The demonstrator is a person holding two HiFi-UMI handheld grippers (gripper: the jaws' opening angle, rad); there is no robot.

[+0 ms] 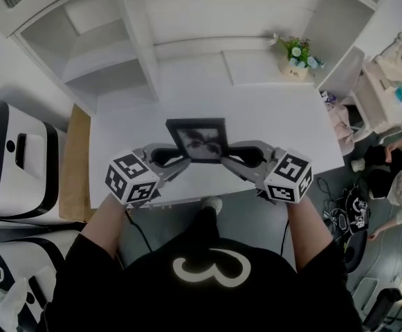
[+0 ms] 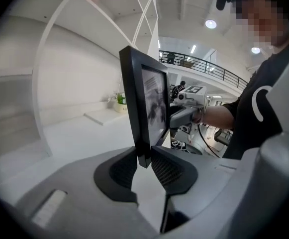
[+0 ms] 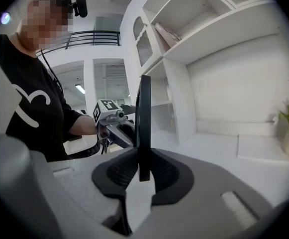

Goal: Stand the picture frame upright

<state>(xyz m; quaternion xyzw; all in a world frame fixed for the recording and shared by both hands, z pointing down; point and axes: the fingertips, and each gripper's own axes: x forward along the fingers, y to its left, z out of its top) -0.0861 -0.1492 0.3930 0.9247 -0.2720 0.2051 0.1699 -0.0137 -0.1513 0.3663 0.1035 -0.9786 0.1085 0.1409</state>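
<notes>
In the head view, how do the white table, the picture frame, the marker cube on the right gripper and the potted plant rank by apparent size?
1. white table
2. picture frame and marker cube on the right gripper: about alike; the cube is nearer the camera, so I do not rank them
3. potted plant

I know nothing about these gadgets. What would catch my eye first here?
A dark picture frame stands out at mid-desk. It is held upright, pinched at its lower corners by the left claw and the right claw, each carrying a cube of black-and-white squares. Behind it, a small pot of flowers gives the only colour on the white desk, at its back right corner.
</notes>
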